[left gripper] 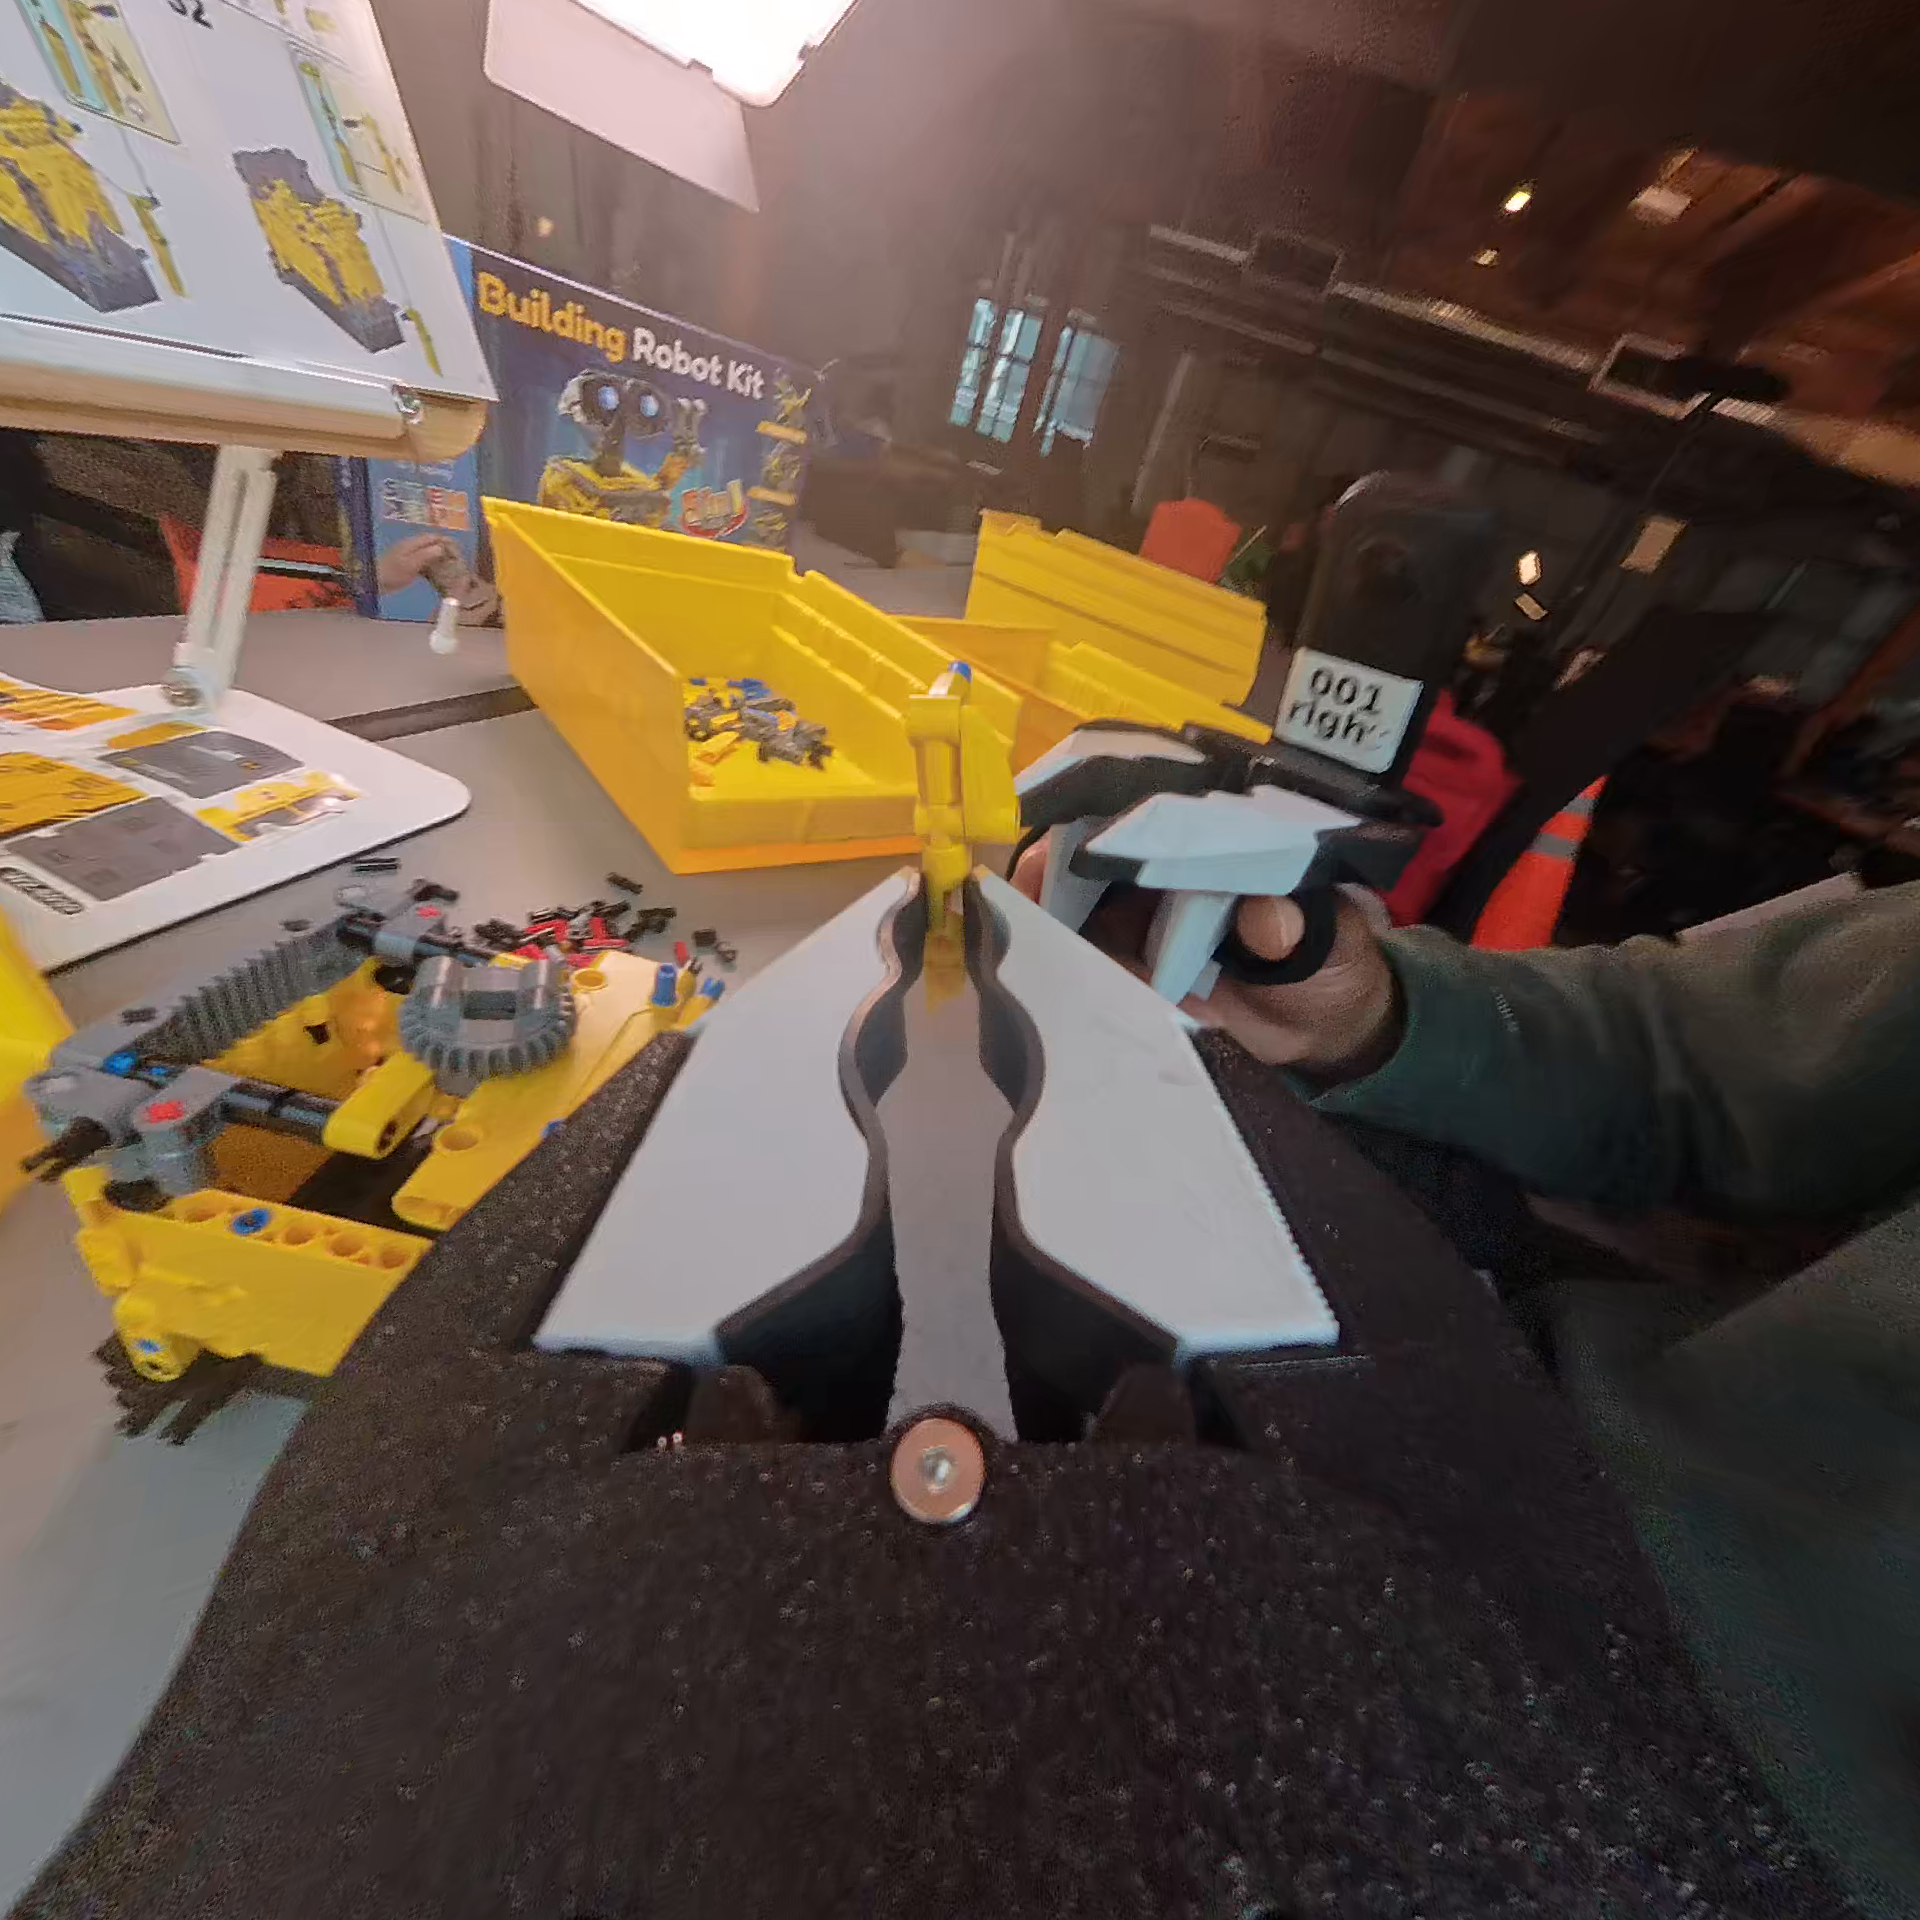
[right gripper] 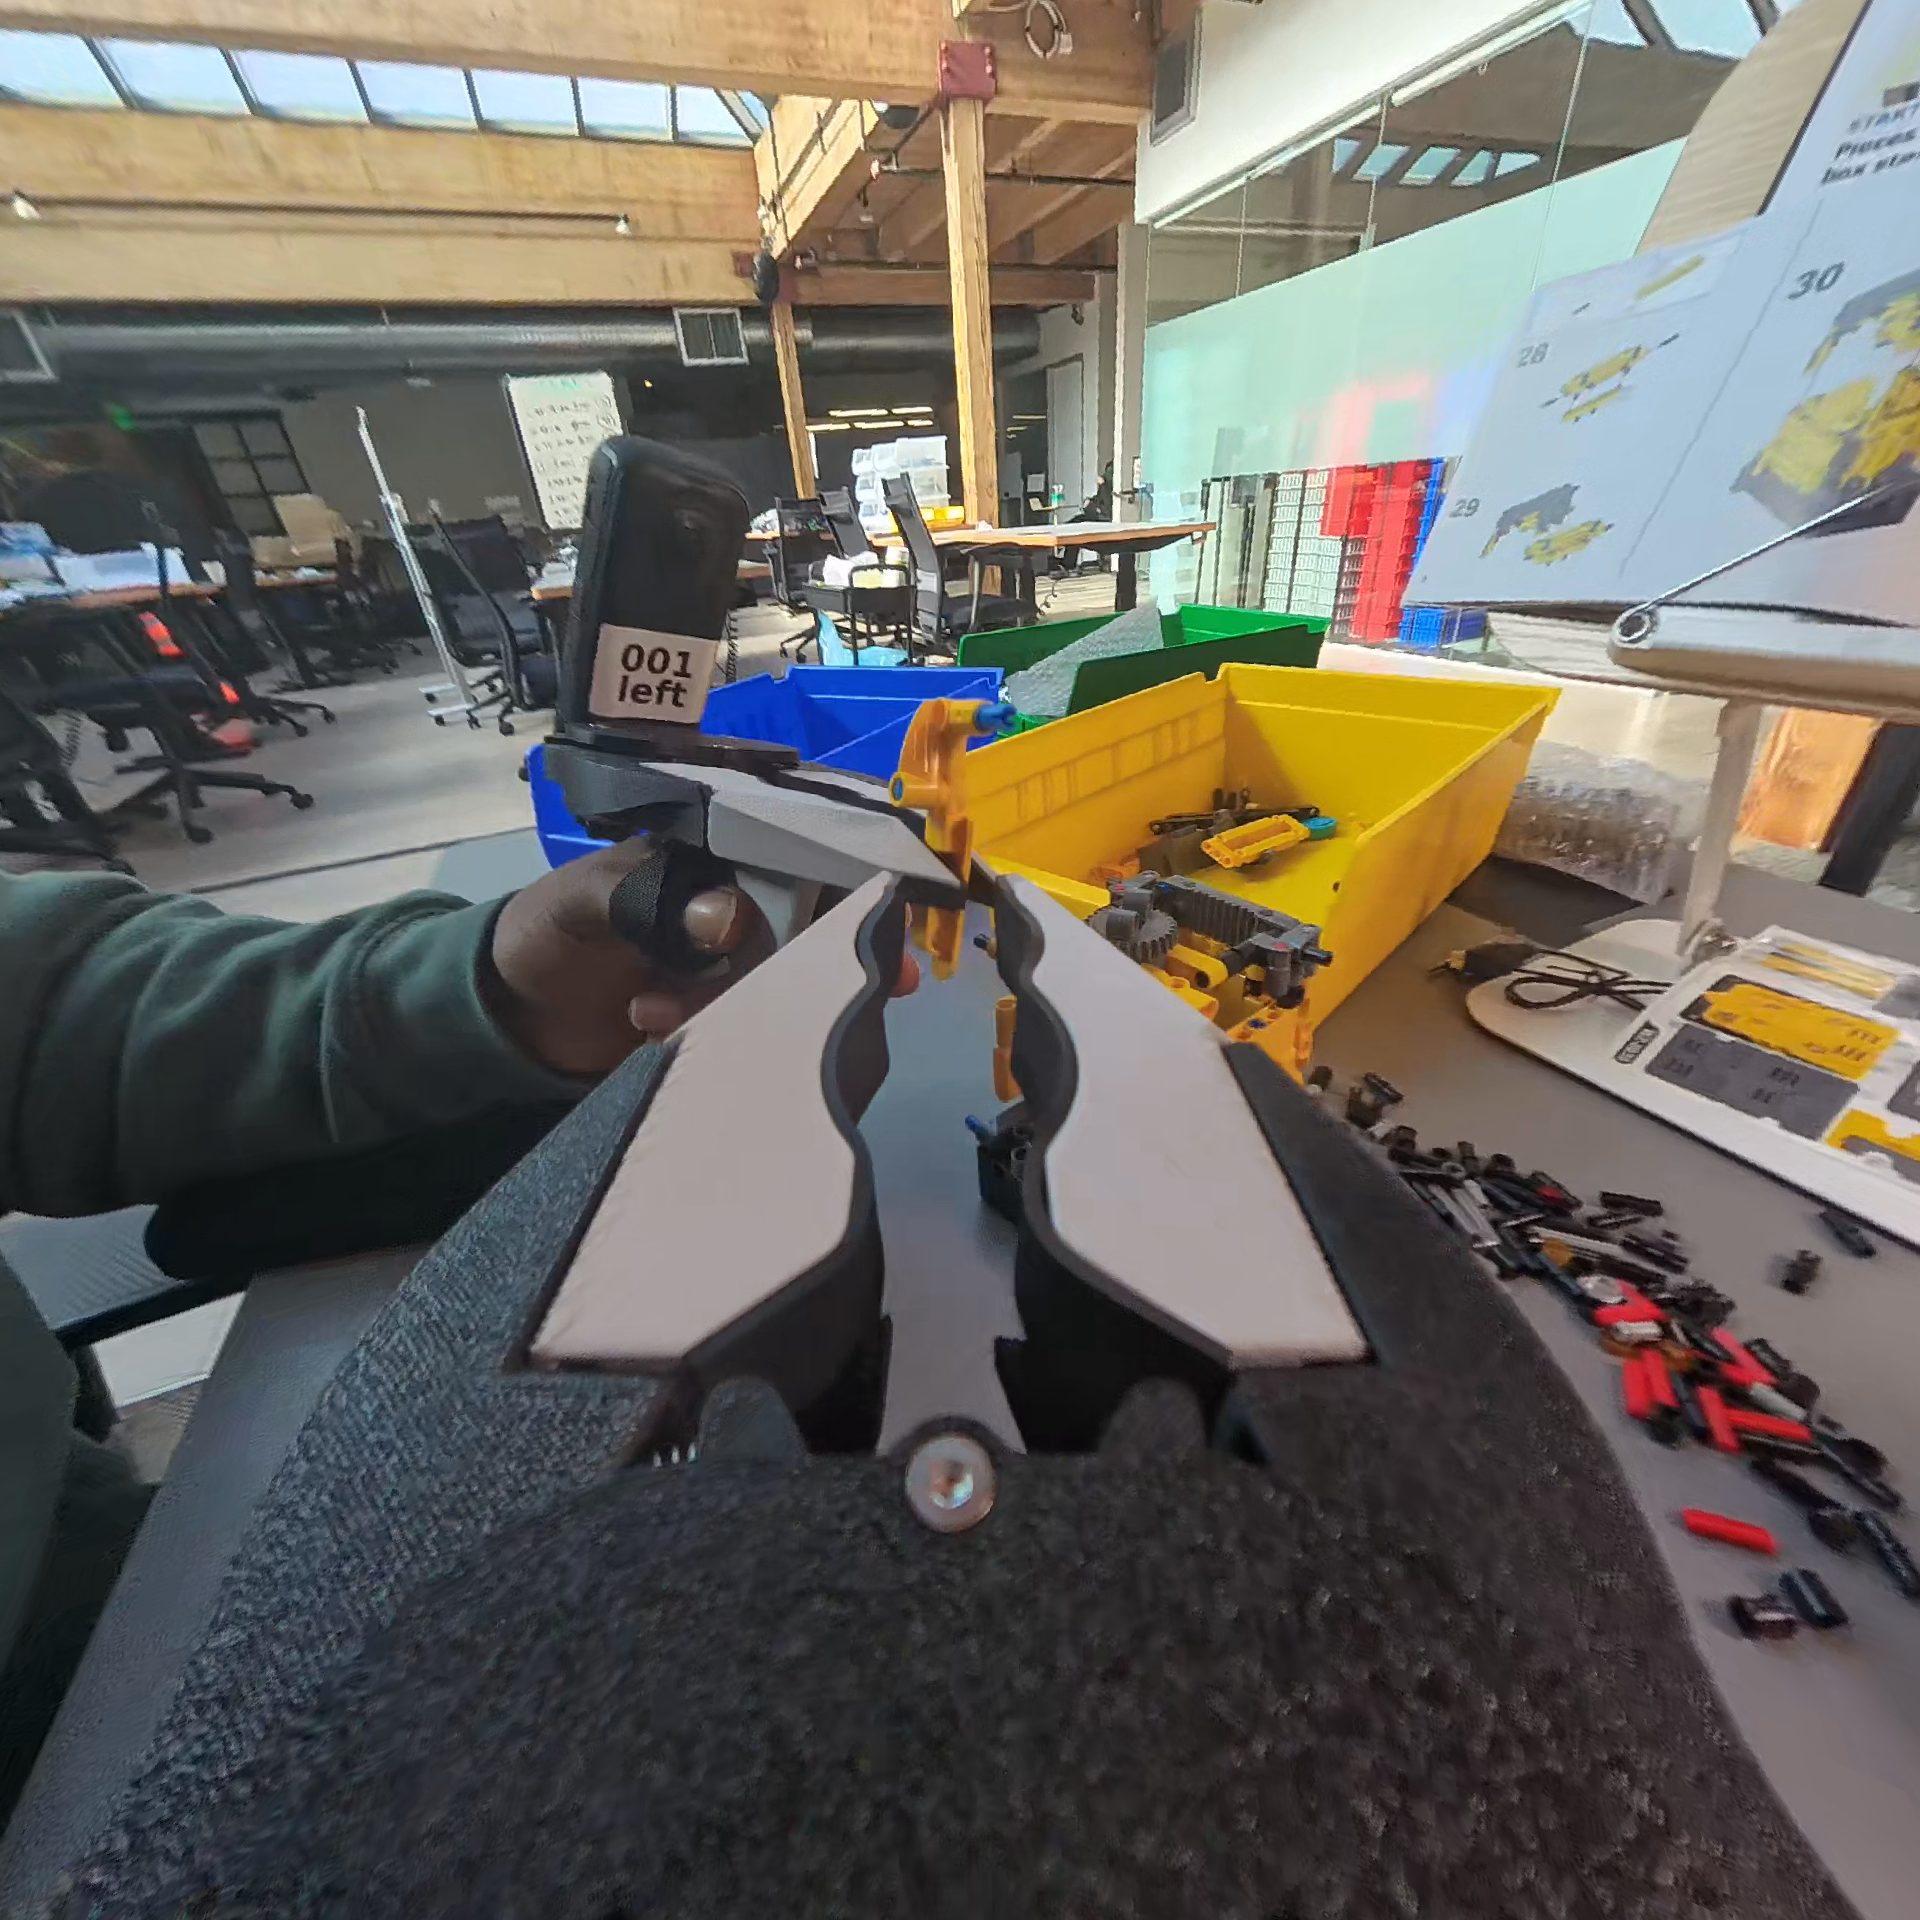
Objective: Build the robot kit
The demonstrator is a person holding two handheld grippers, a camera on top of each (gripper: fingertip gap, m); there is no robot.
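The left gripper [left gripper: 945, 894] is clamped narrowly on the lower end of a small yellow plastic building-brick assembly [left gripper: 951, 774], a slim jointed piece with a blue pin at its top. The piece stands nearly upright, its long axis rising out of the fingertips, above the grey table [left gripper: 582, 831] and in front of the near wall of the yellow plastic parts bin [left gripper: 623, 665].

The right gripper [right gripper: 951, 899] comes at the same piece from the opposite side. In its own view the jaws stand narrowly apart, and the yellow piece's lower end hangs in the gap between their tips; whether the pads press on it I cannot tell. The upper part of the piece, with the blue pin, rises above both pairs of tips, so the free end points up and away from both jaws. The left gripper holds the piece; the right is the one arriving crosswise.

Toward the left edge of the table lies a partly built yellow and grey brick model with a grey gear wheel [left gripper: 312, 1122]. Near it a scatter of small black and red connector pins [right gripper: 1662, 1330] is spread on the table. A white instruction sheet on a white stand [left gripper: 208, 187] rises at the far left, with a blue kit box [left gripper: 623, 416] behind the bin
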